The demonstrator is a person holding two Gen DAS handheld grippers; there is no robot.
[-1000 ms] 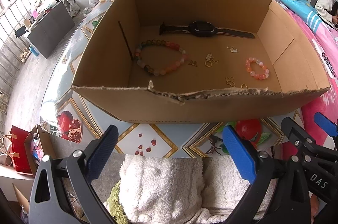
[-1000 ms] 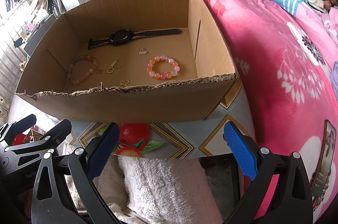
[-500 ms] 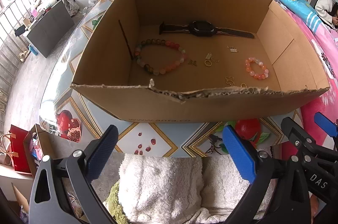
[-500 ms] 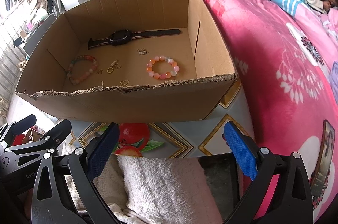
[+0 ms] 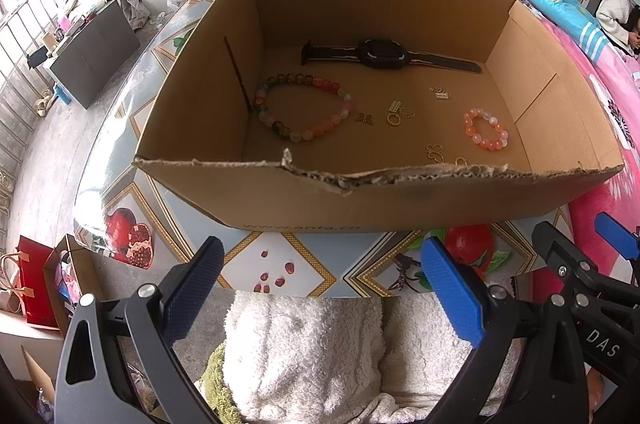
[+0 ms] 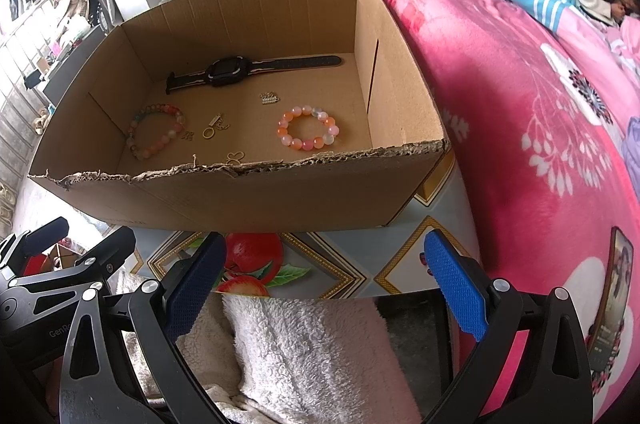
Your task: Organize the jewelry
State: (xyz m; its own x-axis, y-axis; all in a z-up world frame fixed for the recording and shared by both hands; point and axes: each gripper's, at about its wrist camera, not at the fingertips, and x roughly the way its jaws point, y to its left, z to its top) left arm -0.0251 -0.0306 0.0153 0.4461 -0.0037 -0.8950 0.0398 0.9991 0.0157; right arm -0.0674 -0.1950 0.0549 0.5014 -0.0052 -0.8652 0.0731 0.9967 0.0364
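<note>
An open cardboard box [image 5: 304,200] [image 6: 280,192] stands on a fruit-patterned table. On its floor lie a black watch [image 5: 382,54] [image 6: 230,70], a large multicolour bead bracelet [image 5: 304,110] [image 6: 156,130], a small pink-orange bead bracelet [image 5: 486,130] [image 6: 307,128], a gold ring with chain [image 5: 396,114] [image 6: 214,127] and small metal charms [image 5: 440,93] [image 6: 268,99]. My left gripper [image 5: 320,282] and right gripper [image 6: 326,278] hover open and empty in front of the box, over the table's near edge.
A white fluffy cloth [image 5: 304,352] [image 6: 312,352] lies below both grippers. A pink floral bed [image 6: 540,104] runs along the right, with a person lying at its far end. Red bags [image 5: 34,284] and clutter sit on the floor at left.
</note>
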